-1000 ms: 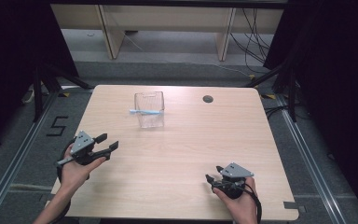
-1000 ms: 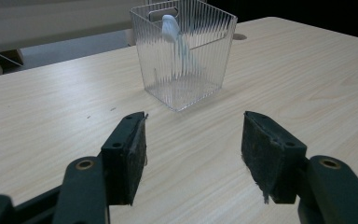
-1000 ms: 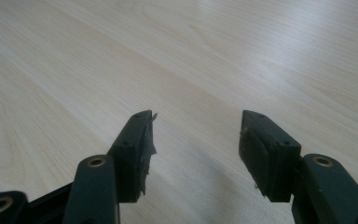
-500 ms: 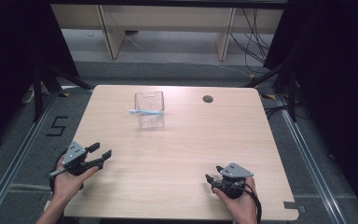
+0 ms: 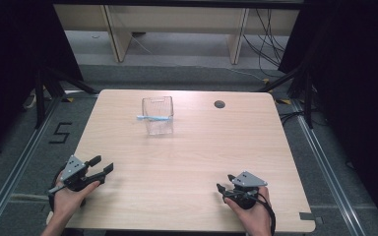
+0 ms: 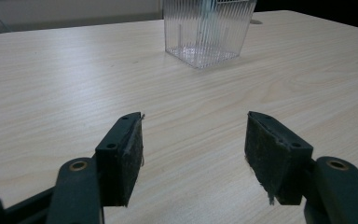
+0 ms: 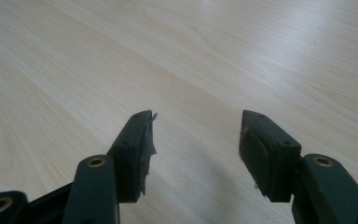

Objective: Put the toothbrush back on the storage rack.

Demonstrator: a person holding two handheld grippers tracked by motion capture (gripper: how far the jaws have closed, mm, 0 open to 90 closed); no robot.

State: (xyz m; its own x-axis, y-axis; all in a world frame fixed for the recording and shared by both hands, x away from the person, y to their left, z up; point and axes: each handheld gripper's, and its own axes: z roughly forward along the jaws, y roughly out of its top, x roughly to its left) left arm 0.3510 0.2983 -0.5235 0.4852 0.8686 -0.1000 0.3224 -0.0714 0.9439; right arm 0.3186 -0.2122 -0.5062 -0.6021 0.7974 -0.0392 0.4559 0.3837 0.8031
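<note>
LEFT TOOL (image 5: pixel 103 165): I am holding it wide open, empty, jaws just opening further | RIGHT TOOL (image 5: pixel 222 189): open, empty | TARGET: clear box (image 5: pixel 158 115) is standing far-centre on the counter (image 5: pixel 197 147), blue stick (image 5: pixel 153 118) lying left-right across it | NEARER: left tool, box far-right of it.

The pale wooden worktop (image 5: pixel 192 162) lies bare across its near half and right side, leaving wide passage. The only obstacle is a clear ribbed plastic box (image 5: pixel 158 115), upright toward the far left-centre, with a light-blue stick (image 5: pixel 153 118) lying across its rim.
</note>
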